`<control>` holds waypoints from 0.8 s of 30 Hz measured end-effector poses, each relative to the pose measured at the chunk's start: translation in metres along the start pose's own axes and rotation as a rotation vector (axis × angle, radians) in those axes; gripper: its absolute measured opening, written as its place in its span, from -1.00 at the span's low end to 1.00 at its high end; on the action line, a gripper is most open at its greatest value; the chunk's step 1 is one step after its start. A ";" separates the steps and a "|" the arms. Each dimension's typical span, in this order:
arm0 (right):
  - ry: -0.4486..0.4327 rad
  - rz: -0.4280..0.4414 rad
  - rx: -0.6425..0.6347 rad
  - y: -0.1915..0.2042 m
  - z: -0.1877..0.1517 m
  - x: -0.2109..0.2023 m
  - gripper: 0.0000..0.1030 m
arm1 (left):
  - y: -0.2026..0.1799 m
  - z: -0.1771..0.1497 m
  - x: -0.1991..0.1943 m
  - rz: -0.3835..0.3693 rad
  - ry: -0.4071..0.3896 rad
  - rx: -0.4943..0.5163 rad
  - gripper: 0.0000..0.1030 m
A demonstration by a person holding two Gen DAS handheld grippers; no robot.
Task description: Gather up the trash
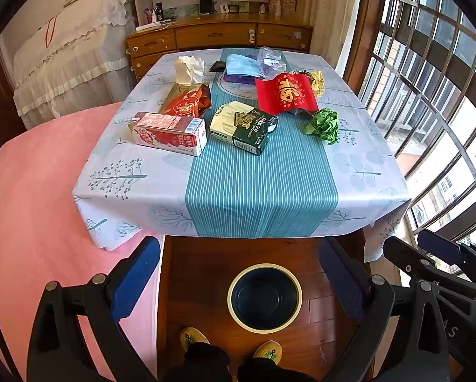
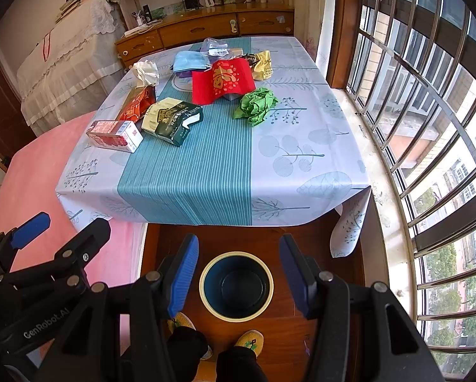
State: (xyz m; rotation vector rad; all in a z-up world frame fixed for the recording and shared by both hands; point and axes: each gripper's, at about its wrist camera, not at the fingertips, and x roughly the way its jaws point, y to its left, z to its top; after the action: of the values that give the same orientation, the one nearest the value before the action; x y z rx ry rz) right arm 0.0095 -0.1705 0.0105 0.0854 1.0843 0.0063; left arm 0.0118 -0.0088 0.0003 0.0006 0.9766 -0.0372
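Both claws stand wide apart and hold nothing. The left gripper (image 1: pixel 239 273) and the right gripper (image 2: pixel 239 275) both point steeply down, side by side, each with its blue pads on either side of the dark bin (image 1: pixel 264 297) on the wooden floor. The bin stands just in front of the table (image 1: pixel 117 191), and the person's yellow slippers (image 1: pixel 193 339) are just beside it. The trash lies on the table beyond the bin: a red carton (image 1: pixel 169 133), a green box (image 1: pixel 244 127), a red packet (image 1: pixel 285 94), crumpled green paper (image 1: pixel 324 124) and a white tissue (image 1: pixel 188 68).
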 end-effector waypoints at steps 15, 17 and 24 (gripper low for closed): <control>-0.016 0.012 -0.003 0.010 0.006 -0.004 0.04 | 0.001 0.008 -0.007 0.018 -0.012 -0.001 0.90; -0.020 0.015 -0.007 0.010 0.008 -0.004 0.04 | 0.001 0.010 -0.007 0.020 -0.014 -0.002 0.90; -0.028 0.025 -0.011 0.007 0.013 -0.003 0.04 | 0.003 0.016 -0.007 0.028 -0.017 -0.006 0.90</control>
State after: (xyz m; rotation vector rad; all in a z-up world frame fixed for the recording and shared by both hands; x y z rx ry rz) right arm 0.0199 -0.1643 0.0204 0.0889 1.0551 0.0339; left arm 0.0210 -0.0063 0.0149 0.0088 0.9597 -0.0083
